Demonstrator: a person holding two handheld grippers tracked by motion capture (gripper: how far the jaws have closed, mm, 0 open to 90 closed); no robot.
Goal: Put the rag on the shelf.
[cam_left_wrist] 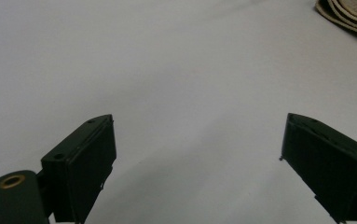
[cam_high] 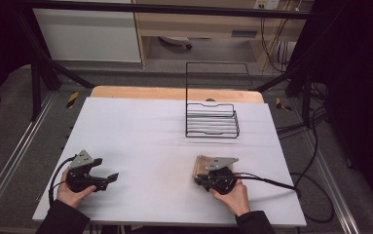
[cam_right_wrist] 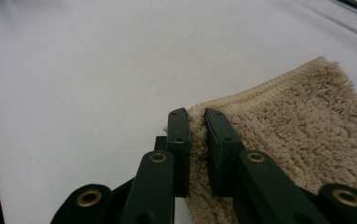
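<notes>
Pinching a beige towel [cam_right_wrist: 302, 135] at its corner, the right gripper [cam_right_wrist: 197, 116] has its jaws nearly together w/ the cloth's edge clamped between them; the towel lies flat on the white table [cam_high: 150, 131], near its front edge, right of centre. The left gripper [cam_left_wrist: 199, 140], at the table's front left, rests w/ jaws wide apart, nothing between them. A black wire rack [cam_high: 212, 119] stands toward the back, well apart from both.

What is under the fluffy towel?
The beige towel lies on the white table; bare white surface shows all around it. The right gripper pinches its folded edge. Whether anything small hides beneath the towel cannot be seen, because the cloth covers that spot.
</notes>
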